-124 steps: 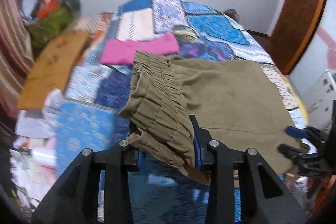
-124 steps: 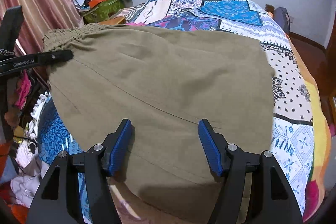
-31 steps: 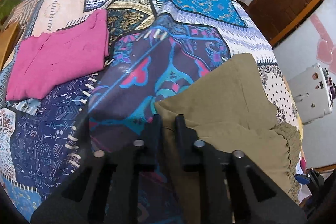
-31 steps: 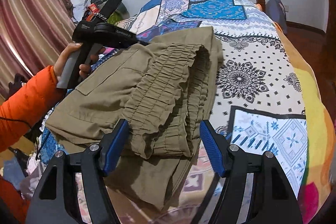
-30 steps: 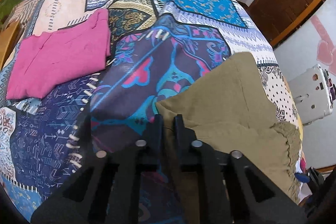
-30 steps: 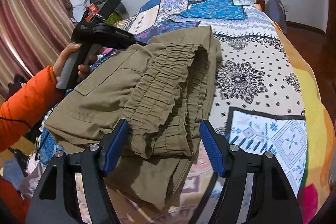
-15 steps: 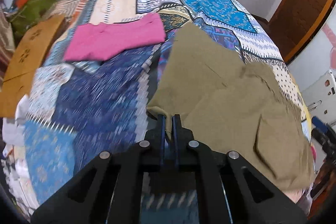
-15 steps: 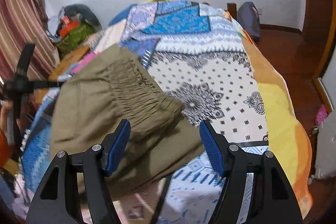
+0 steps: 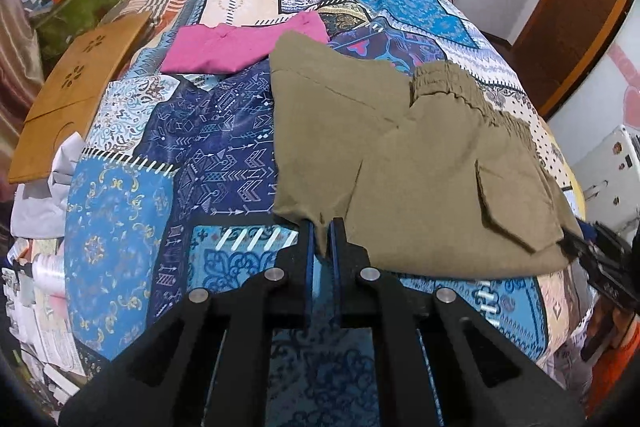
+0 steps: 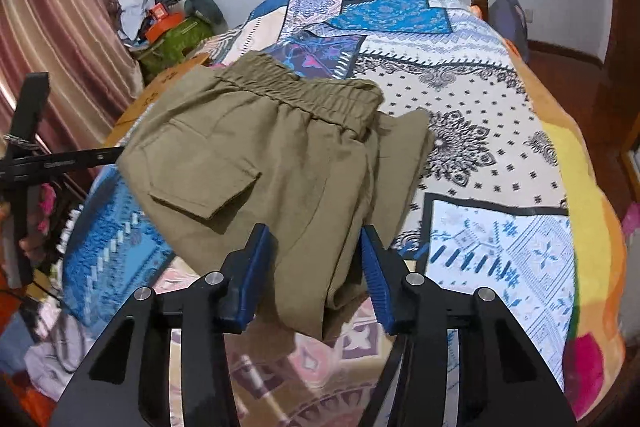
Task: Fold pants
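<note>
The olive pants (image 9: 420, 163) lie folded on the patchwork bedspread (image 9: 168, 155), elastic waistband (image 9: 468, 99) at the far right and a flap pocket on top. My left gripper (image 9: 320, 239) is shut on the near left edge of the pants. In the right wrist view the pants (image 10: 264, 155) spread ahead with the waistband at the far side. My right gripper (image 10: 312, 263) is open, its blue pads either side of the near fold of the pants, holding nothing.
A folded pink garment (image 9: 236, 45) lies just beyond the pants. A wooden board (image 9: 76, 87) leans at the bed's left side. Clutter and a green bag (image 10: 172, 39) sit by the curtain (image 10: 52, 27). Clothes are piled on the floor at the left.
The left gripper has drawn back toward the near edge of the bed with the pants edge, laying the fold flat. The right gripper stays open and has come nearer over the pants.
</note>
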